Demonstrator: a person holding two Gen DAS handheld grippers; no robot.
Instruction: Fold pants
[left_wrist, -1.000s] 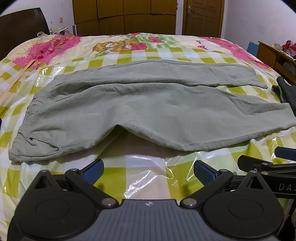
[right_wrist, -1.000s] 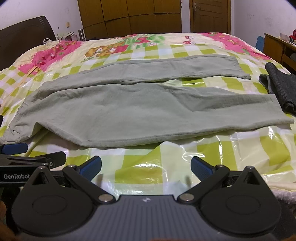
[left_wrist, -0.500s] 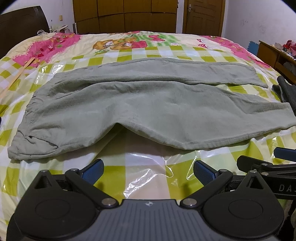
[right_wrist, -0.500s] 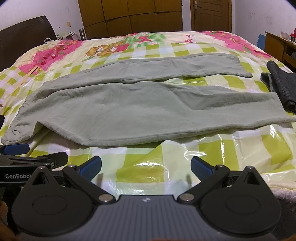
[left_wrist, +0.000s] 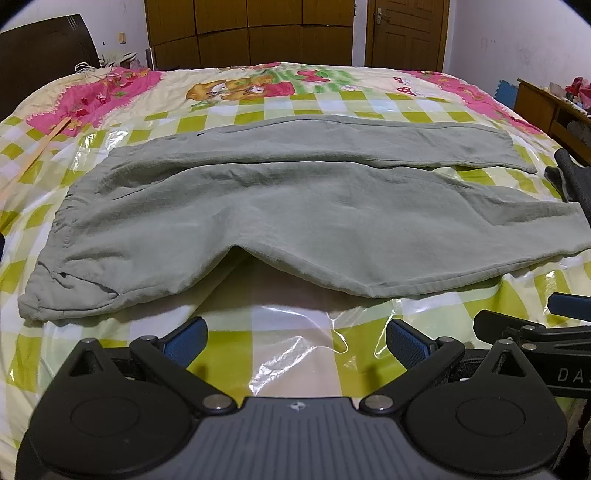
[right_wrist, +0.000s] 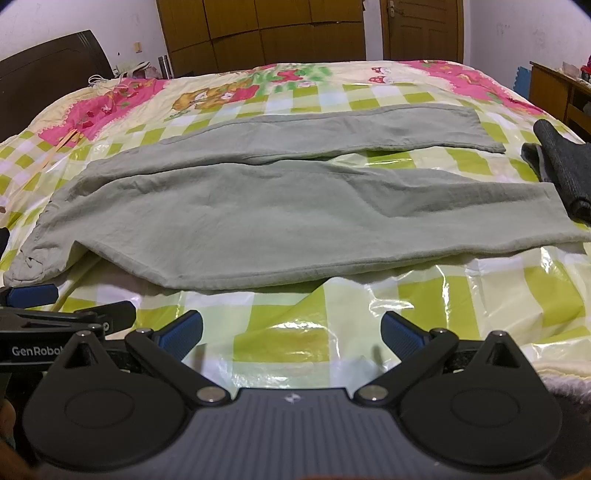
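Grey-green pants (left_wrist: 295, 218) (right_wrist: 288, 221) lie spread flat across the bed, waistband at the left, both legs running to the right, the far leg splayed slightly away from the near one. My left gripper (left_wrist: 295, 341) hovers open just short of the near hem, nothing between its blue pads (left_wrist: 184, 341). My right gripper (right_wrist: 291, 334) is also open and empty, a little before the near leg's edge. Each gripper shows at the edge of the other's view: the right gripper (left_wrist: 535, 328) and the left gripper (right_wrist: 55, 310).
The bed (left_wrist: 295, 103) (right_wrist: 424, 325) has a green-checked cartoon cover under shiny clear plastic. A folded dark grey garment (right_wrist: 561, 173) (left_wrist: 572, 177) lies by the leg ends at right. A dark headboard is at far left, wooden wardrobes and a door behind, a wooden cabinet at right.
Both grippers have edged slightly forward toward the pants, which now look a little larger. Both stay open and the pants have not moved.
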